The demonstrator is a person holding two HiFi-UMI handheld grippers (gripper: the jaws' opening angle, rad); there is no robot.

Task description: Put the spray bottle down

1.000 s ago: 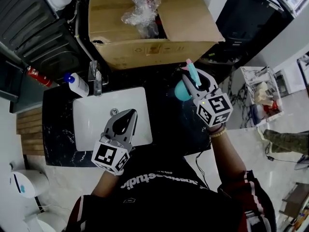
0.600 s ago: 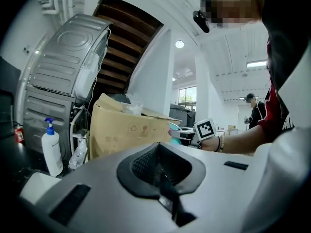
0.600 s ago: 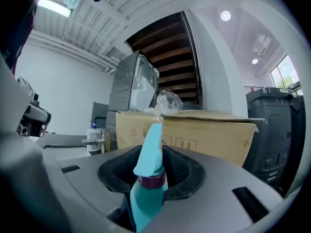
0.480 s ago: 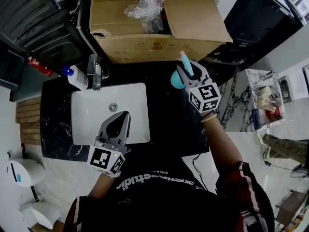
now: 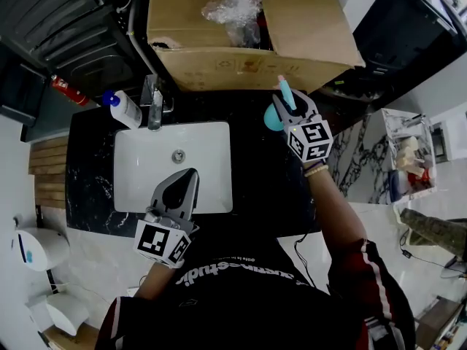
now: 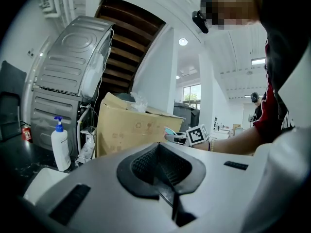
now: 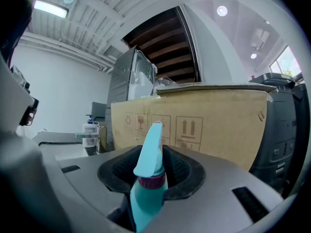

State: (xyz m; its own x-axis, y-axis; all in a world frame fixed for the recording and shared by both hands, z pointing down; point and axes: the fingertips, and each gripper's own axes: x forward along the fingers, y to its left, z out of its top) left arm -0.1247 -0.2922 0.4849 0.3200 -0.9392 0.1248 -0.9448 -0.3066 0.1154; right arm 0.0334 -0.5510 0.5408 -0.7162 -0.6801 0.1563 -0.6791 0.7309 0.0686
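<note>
While in right gripper (image 5: 292, 109), spray bottle (image 5: 271, 122) near cardboard box (image 5: 219, 68), beside sink (image 5: 146, 168).

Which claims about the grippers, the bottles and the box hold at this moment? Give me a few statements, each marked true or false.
1. The right gripper grips a teal spray bottle. True.
2. The left gripper holds the pump bottle. False: its jaws are together with nothing between them, and the pump bottle stands on the counter beside the faucet.
3. The cardboard box is closed. False: it is open on top, with crumpled plastic wrap showing inside.
4. A white sink is set into the dark counter. True.
</note>
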